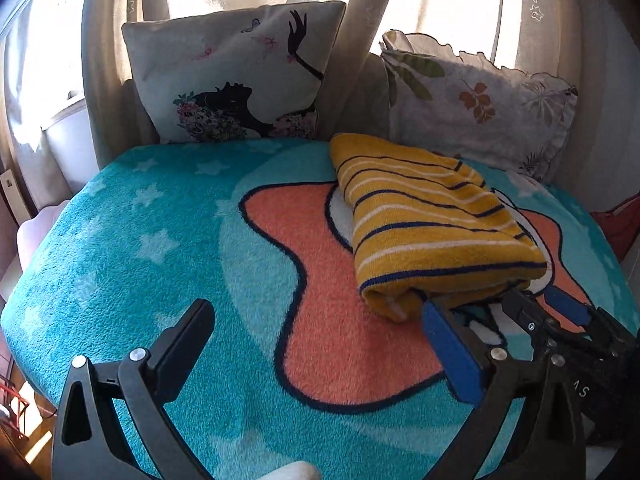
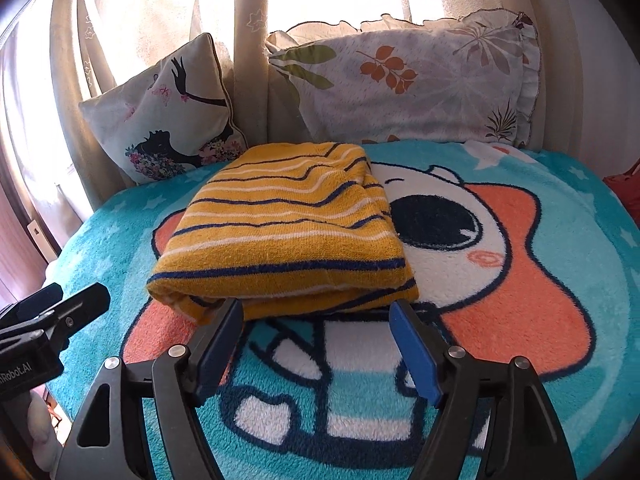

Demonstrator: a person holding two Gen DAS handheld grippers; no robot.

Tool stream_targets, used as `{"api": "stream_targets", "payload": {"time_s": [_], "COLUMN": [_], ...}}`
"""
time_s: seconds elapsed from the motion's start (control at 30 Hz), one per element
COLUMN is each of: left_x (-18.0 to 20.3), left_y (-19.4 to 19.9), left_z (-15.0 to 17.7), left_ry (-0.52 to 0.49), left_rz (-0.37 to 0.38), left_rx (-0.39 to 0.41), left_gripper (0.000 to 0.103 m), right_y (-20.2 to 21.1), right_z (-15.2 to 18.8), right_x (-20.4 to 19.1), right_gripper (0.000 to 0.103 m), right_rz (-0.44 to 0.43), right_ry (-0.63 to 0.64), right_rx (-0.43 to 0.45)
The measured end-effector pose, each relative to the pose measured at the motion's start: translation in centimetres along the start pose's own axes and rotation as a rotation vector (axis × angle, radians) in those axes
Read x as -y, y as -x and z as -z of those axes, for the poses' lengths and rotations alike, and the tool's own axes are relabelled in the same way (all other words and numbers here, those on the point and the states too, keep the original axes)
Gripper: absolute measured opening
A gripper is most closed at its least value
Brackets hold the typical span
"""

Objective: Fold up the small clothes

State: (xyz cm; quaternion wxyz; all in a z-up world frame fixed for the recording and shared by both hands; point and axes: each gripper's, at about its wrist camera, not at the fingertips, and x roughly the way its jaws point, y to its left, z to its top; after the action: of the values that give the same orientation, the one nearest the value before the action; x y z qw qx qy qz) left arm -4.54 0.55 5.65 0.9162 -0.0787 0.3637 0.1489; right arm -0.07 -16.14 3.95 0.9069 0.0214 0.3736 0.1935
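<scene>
A folded yellow knit garment (image 1: 432, 232) (image 2: 288, 232) with navy and white stripes lies on a teal cartoon blanket (image 1: 160, 240) (image 2: 520, 320). My right gripper (image 2: 316, 308) stands open just in front of the garment's near folded edge. Its blue pads (image 2: 416, 352) sit either side of that edge without pressing on it. In the left wrist view the right gripper (image 1: 538, 300) shows at the garment's near right corner. My left gripper (image 1: 316, 312) is wide open over bare blanket to the left of the garment, nothing between its fingers. The right wrist view catches the left gripper (image 2: 76, 294) at the left edge.
A cushion with a black silhouette print (image 1: 232, 76) (image 2: 168, 120) and a leaf-print pillow (image 1: 480, 104) (image 2: 408, 80) lean against curtains at the back. The blanket drops off at its left edge. Something red (image 1: 620, 220) lies at the far right.
</scene>
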Motion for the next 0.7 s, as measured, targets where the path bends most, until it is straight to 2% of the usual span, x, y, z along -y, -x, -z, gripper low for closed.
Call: {"api": "stream_targets", "payload": {"time_s": [0.1,0.37,0.7], "left_x": [0.2,0.4,0.4], "left_y": [-0.9,-2.2,-3.5], "left_z": [0.4,0.9,1.3], "left_ry": [0.003,-0.003,0.004], "left_rz": [0.021,0.014,0.025], "left_rx": [-0.037,-0.086,-0.125], "left_gripper": [0.103,0.103,0.103], "right_y": [-0.7,-1.7,-2.4], "right_z": [0.2,0.3,0.4], "right_x": [0.4,1.5,0.6], "right_gripper": [0.08,0.08,0.08], "right_rz": [0.006,0.036,0.064], "right_ry": [-0.015,-0.043,0.007], "right_rx": [-0.022,-0.059,-0.086]}}
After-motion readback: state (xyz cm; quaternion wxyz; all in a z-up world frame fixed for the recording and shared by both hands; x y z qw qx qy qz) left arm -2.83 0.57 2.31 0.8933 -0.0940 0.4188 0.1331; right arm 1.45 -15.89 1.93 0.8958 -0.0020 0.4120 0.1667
